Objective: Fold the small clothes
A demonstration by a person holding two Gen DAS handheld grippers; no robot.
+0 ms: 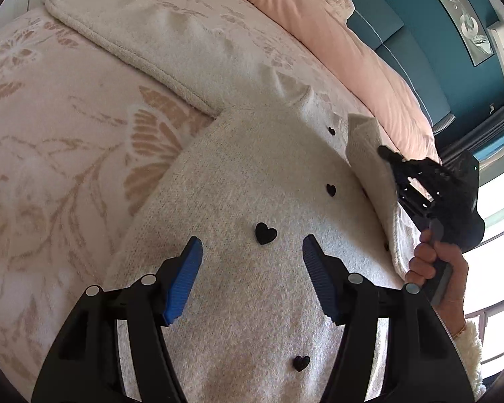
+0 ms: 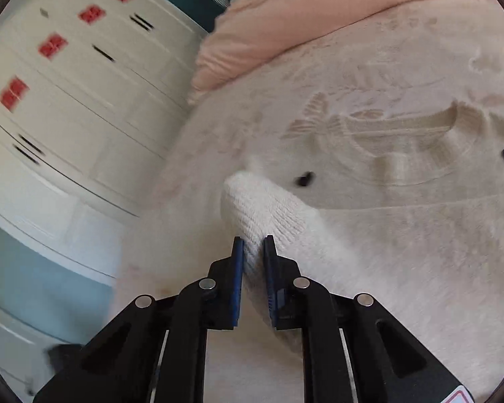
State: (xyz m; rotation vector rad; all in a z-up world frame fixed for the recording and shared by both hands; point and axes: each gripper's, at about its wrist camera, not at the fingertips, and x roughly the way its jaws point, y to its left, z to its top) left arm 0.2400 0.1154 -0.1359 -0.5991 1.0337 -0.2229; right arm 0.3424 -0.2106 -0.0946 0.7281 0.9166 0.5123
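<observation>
A small cream knit cardigan (image 1: 252, 184) with black heart buttons (image 1: 265, 232) lies flat on the bed. My left gripper (image 1: 252, 252) hovers over its front, open, its blue pads (image 1: 184, 278) apart with nothing pinched between them. To the right, a hand holds my right gripper (image 1: 384, 151), whose jaws are shut on the cardigan's ribbed cuff (image 1: 369, 154), lifted off the bed. In the right wrist view the right gripper (image 2: 253, 239) clamps that ribbed cuff (image 2: 262, 208), and the cardigan body (image 2: 420, 235) spreads to the right with two heart buttons (image 2: 304, 179) showing.
The bed carries a cream blanket with a tan butterfly pattern (image 1: 84, 134), one corner folded over (image 1: 134, 43). A pink duvet (image 1: 336, 40) is bunched at the far side. A white cabinet with red squares (image 2: 67, 84) and a teal wall (image 1: 436, 50) stand beyond.
</observation>
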